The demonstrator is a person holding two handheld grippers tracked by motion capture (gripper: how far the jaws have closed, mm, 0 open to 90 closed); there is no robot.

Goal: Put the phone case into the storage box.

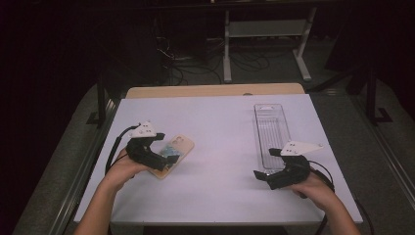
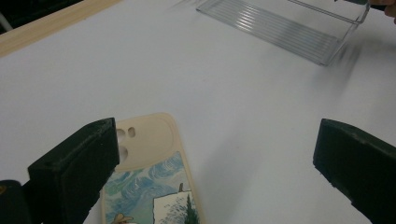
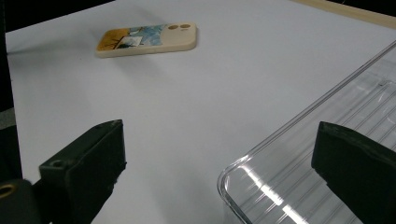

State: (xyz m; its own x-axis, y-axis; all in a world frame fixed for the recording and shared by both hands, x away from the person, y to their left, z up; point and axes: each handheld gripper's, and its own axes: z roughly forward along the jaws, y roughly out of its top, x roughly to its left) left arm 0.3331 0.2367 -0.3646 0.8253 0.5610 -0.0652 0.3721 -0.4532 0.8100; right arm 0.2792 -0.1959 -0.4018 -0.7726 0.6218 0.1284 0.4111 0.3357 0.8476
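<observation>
Hovering left gripper (image 2: 210, 172), jaws spread, straddles phone case (image 2: 149, 172); flat case may skid. Right gripper (image 3: 215, 177), jaws spread, risks nudging clear tray (image 3: 327, 140).

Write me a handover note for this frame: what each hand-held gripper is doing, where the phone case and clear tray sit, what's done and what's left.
Left hand-held gripper: open, jaws wide, poised over the near end of the phone case, holding nothing.
Right hand-held gripper: open, empty, at the near corner of the clear tray.
Phone case lies flat, printed back up, on the left of the white table. Tray sits on the right, lengthwise, empty.
Done: nothing moved yet, by the look of it.
Left: probably grasp the case and put it in the tray; the right gripper may be there to steady it.
</observation>
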